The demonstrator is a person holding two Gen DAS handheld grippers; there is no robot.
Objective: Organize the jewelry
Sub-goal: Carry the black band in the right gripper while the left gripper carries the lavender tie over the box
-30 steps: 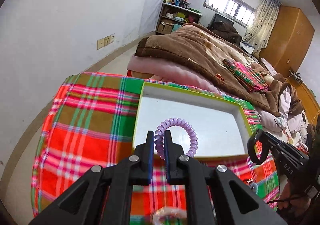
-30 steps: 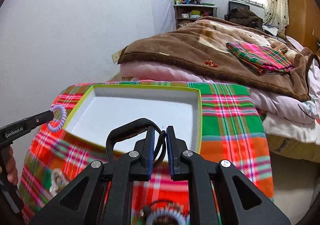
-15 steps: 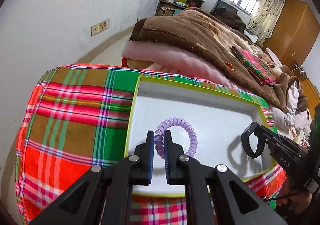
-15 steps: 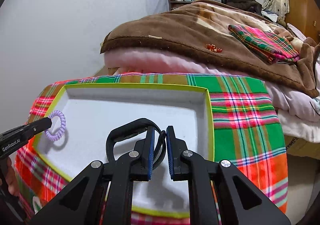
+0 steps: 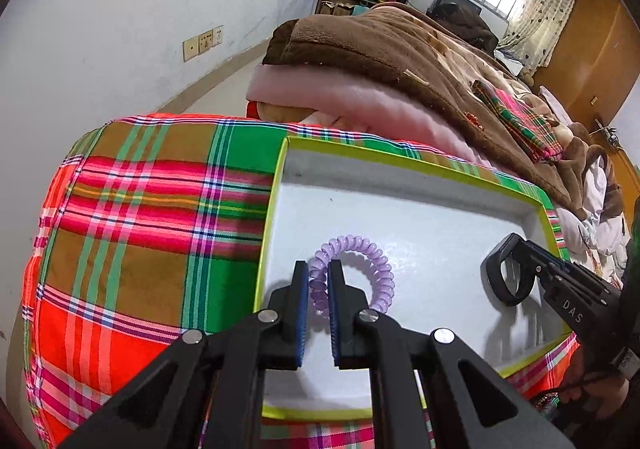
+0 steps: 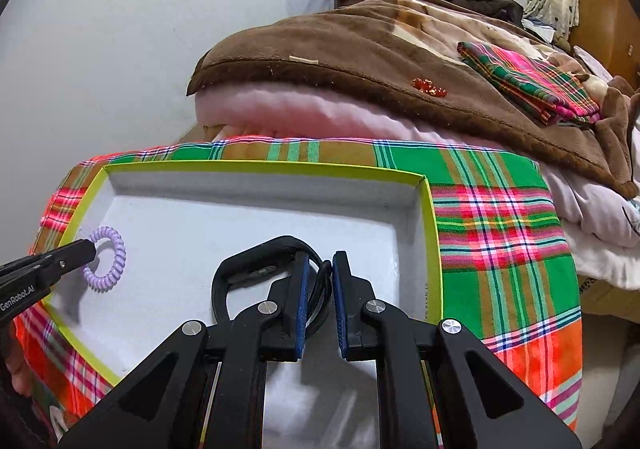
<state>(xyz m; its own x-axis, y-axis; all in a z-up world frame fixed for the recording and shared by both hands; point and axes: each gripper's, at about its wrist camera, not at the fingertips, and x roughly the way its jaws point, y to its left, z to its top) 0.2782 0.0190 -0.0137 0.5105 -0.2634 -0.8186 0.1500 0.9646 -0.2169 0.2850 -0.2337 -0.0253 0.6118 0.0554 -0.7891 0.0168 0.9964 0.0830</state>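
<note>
Descent done: both tongs now low inside yellow-rimmed tray. Left tongs clenched on lilac coil bracelet, right tongs on black wristband; release likely next.

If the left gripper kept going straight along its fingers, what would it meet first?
Probably the white floor of the shallow yellow-rimmed box: the left gripper, shut on the lilac spiral hair tie, points down into it. The gap is hard to judge.
</note>
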